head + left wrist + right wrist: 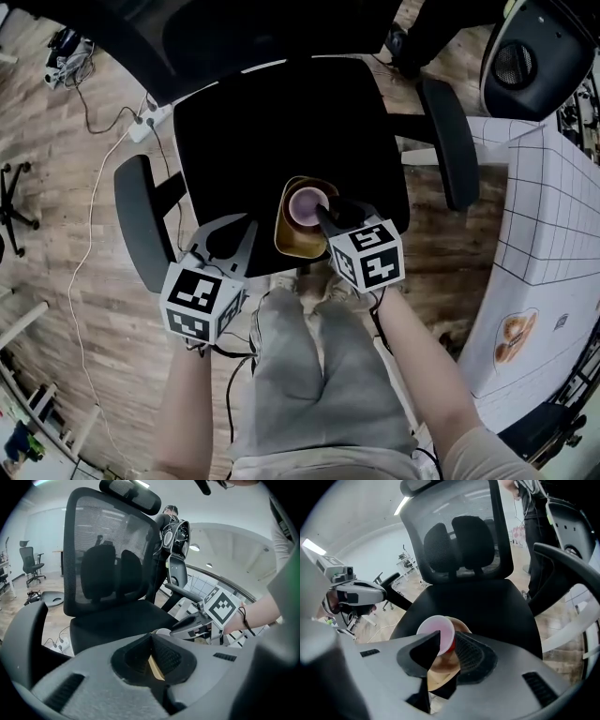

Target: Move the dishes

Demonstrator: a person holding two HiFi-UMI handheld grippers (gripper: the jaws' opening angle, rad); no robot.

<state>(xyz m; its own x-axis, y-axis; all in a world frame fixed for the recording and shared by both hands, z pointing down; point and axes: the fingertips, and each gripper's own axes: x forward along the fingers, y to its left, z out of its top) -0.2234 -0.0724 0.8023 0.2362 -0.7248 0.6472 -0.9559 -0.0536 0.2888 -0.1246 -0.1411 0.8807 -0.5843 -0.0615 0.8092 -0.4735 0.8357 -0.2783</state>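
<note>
At the front of a black office chair seat (272,131), the left gripper (152,663) clamps a gold dish (298,242) by its rim while the right gripper (443,644) pinches a pink cup (436,630) just above it

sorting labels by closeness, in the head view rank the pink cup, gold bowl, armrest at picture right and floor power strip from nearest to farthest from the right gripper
From the right gripper:
1. pink cup, held in its jaws at the seat's front.
2. gold bowl, directly under and around the cup.
3. armrest, up and to the picture's right.
4. power strip, on the floor at far upper left.
</note>
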